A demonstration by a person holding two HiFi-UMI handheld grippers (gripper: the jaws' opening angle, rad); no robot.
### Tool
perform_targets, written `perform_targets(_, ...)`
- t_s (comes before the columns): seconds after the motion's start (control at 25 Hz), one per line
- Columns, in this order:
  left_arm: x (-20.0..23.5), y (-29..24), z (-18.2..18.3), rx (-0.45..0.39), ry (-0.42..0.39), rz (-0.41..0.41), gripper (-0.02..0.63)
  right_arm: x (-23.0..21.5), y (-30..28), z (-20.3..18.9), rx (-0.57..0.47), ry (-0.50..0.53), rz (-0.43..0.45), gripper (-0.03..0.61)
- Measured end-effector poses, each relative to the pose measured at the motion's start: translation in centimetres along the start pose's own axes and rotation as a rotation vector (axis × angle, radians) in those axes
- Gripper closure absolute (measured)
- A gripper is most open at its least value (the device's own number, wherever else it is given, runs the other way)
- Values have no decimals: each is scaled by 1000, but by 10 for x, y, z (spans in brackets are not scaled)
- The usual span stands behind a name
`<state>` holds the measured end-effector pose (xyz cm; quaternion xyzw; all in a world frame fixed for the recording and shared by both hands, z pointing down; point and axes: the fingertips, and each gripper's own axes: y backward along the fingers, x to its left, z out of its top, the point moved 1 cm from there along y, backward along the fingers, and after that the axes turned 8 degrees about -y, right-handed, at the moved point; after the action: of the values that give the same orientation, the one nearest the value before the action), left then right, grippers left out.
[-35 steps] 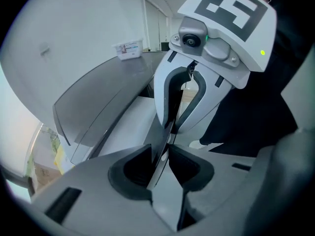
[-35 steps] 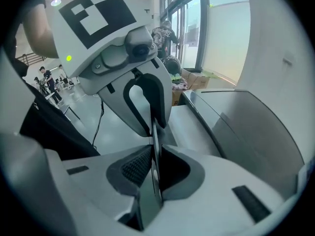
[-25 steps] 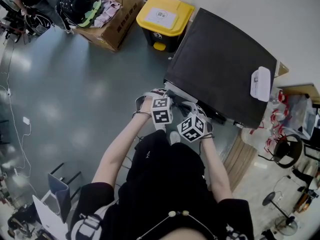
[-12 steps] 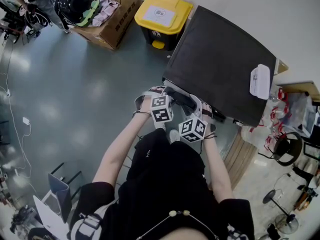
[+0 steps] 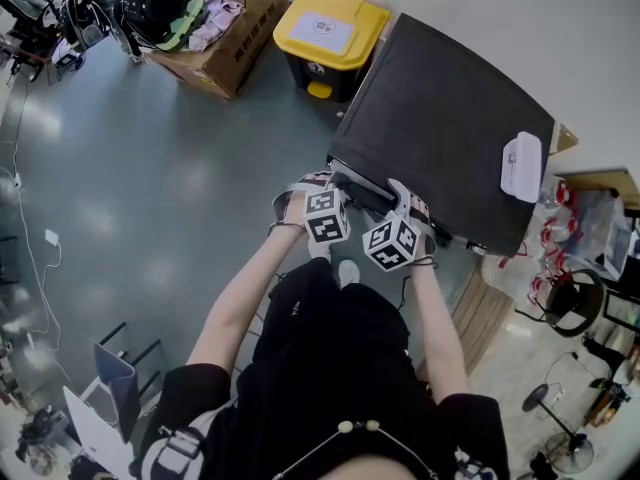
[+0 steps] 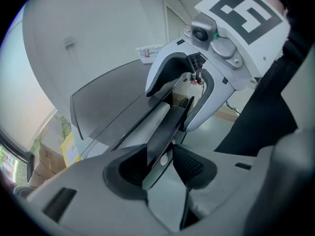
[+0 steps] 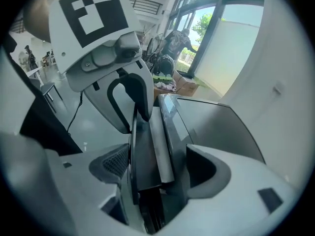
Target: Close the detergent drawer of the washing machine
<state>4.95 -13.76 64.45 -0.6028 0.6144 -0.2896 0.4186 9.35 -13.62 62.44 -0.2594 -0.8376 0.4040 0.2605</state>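
Note:
The washing machine has a dark top, and its detergent drawer is a dark strip at the near front corner. My left gripper and right gripper sit side by side at that strip. In the left gripper view the drawer front runs edge-on between the jaws of my left gripper, which are opening. The right gripper view shows the same panel between the jaws of my right gripper, also opening, with a gap at the right pad.
A yellow-lidded bin stands left of the machine, with a cardboard box and a black helmet beyond it. A white object lies on the machine's top. Clutter and a fan fill the right side.
My right gripper has moved toward the machine and its jaws have spread wide. The dark drawer sticks out less than before. My left gripper has stayed in place.

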Motion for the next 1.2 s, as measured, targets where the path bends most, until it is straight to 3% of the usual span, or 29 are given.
perform_targets(1.2, 1, -1, 0, 39, 90, -115, 456, 2, -3, 2, 5, -9, -16, 224)
